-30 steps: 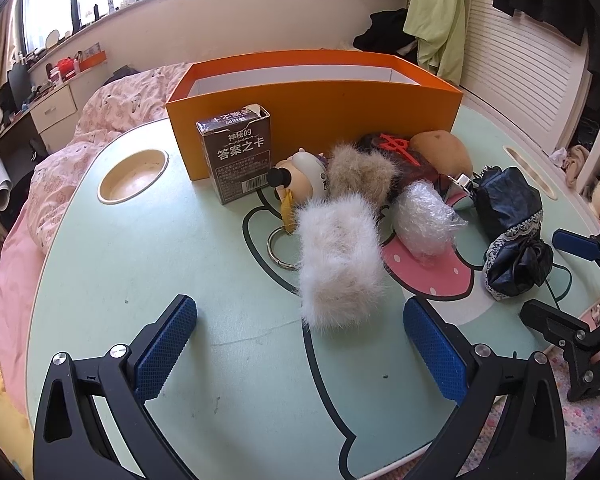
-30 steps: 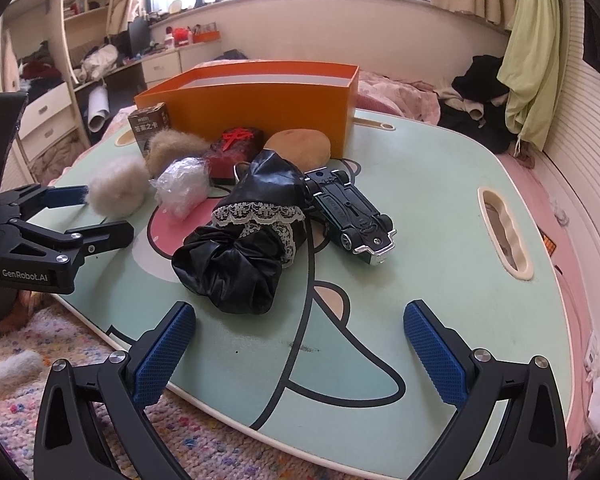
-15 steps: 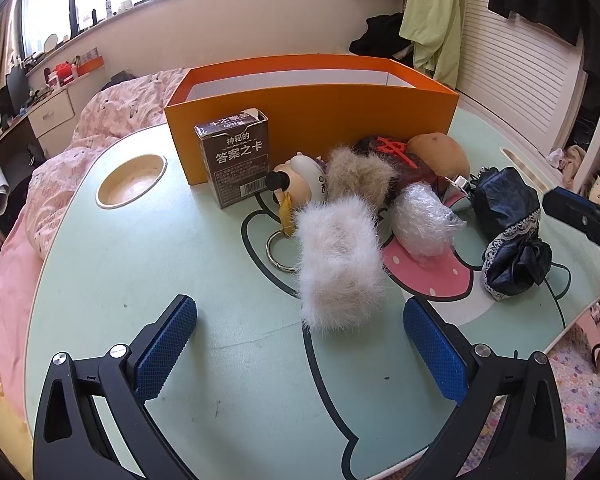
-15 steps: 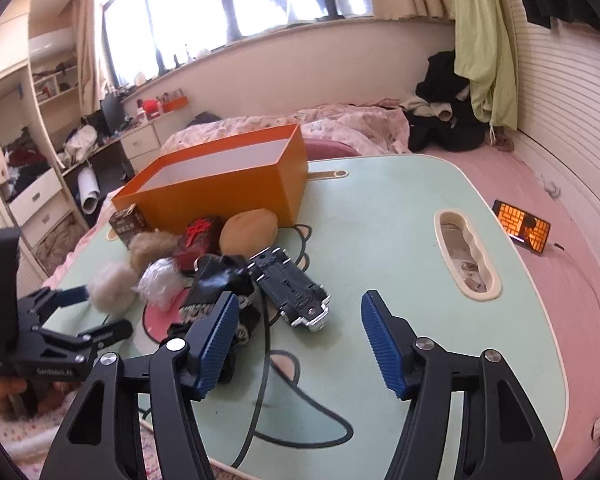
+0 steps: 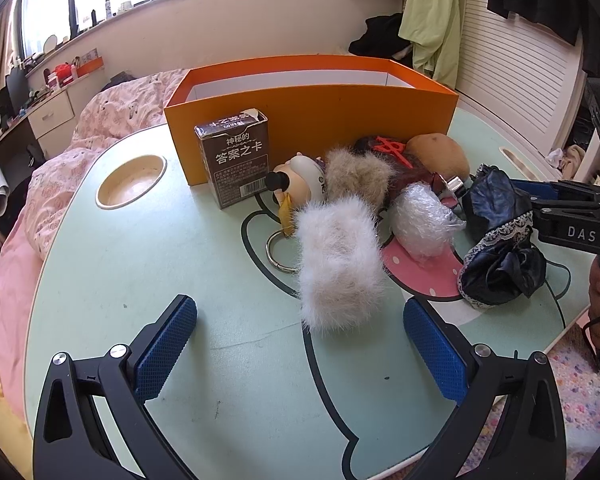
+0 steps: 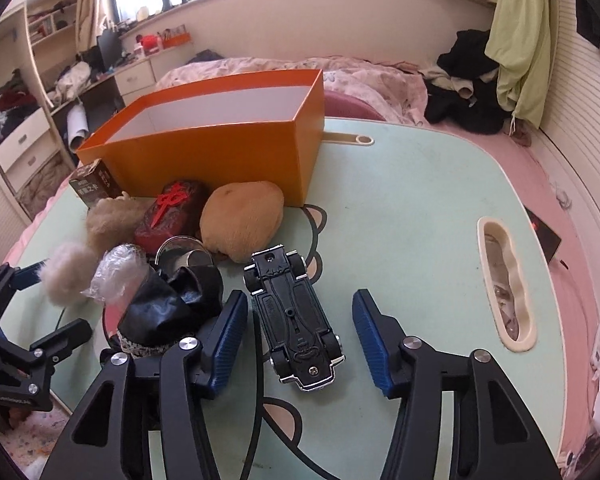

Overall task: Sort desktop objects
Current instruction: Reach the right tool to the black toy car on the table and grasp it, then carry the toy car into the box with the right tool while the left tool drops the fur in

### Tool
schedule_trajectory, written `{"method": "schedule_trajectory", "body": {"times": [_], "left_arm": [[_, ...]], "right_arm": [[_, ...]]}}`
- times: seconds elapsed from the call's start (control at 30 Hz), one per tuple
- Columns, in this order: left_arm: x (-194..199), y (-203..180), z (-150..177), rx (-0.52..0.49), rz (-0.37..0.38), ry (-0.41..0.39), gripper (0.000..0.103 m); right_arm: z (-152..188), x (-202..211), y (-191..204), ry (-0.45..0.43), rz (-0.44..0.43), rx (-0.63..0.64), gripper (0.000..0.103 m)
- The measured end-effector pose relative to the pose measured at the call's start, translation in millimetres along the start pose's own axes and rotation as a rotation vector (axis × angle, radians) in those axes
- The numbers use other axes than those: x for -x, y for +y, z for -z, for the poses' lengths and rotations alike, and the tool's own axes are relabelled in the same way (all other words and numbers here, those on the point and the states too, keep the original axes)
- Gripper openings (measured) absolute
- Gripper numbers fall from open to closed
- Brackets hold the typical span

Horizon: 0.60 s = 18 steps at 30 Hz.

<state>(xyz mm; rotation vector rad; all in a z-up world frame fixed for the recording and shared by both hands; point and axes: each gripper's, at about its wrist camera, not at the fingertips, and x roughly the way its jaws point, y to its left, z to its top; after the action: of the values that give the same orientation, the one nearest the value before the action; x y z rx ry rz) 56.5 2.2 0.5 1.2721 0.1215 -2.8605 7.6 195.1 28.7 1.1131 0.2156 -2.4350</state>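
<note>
An orange box (image 5: pixel 312 120) stands open at the back of the mint table (image 5: pixel 140 264); it also shows in the right wrist view (image 6: pixel 220 144). In front lie a brown card box (image 5: pixel 236 164), a white fur piece (image 5: pixel 336 264), a tan fur ball (image 5: pixel 356 172), a plastic-wrapped ball (image 5: pixel 420 216), a black lace cloth (image 5: pixel 496 240) and a tan plush (image 6: pixel 240 220). A black toy car (image 6: pixel 296 316) lies upside down between the fingers of my right gripper (image 6: pixel 300 336), which is open. My left gripper (image 5: pixel 300 344) is open and empty, just short of the white fur piece.
A round cup recess (image 5: pixel 132 180) sits at the table's left, an oval slot (image 6: pixel 508 280) at its right. A figure keychain with a ring (image 5: pixel 296 188) lies by the card box. A bed with pink bedding (image 6: pixel 340 76) lies behind.
My right gripper has come down and forward around the toy car, beside the black cloth. My left gripper has barely moved.
</note>
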Motion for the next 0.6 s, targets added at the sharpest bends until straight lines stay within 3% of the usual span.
{"method": "schedule_trajectory", "body": {"times": [0.03,0.07,0.2,0.33,0.47,0.6], "left_arm": [[-0.2,-0.3,0.0,0.000,0.000,0.000,0.103],[-0.3,-0.4,-0.1,0.000,0.001,0.000,0.103],[0.3,0.0,0.3,0.003,-0.005,-0.001,0.103],[3.8,3.4,0.1,0.024,-0.022,-0.013,0.103],[19.3,6.5,-3.9,0.033,-0.008,-0.101,0.103],[21.4,1.8,-12.7,-0.009,-0.070,-0.153,0.102]], "right_arm": [[2.3,2.0,1.5,-0.009,0.004,0.008,0.031],[5.0,4.5,1.9,-0.018,-0.001,0.007,0.027],[17.4,14.7,-5.3,-0.069,-0.053,-0.053,0.027],[30.1,27.2,-3.6,-0.137,-0.045,-0.069,0.027],[35.2,43.5,-0.9,-0.209,-0.046,-0.075,0.027],[34.1,44.4,-0.9,-0.219,-0.051,-0.081,0.027]]}}
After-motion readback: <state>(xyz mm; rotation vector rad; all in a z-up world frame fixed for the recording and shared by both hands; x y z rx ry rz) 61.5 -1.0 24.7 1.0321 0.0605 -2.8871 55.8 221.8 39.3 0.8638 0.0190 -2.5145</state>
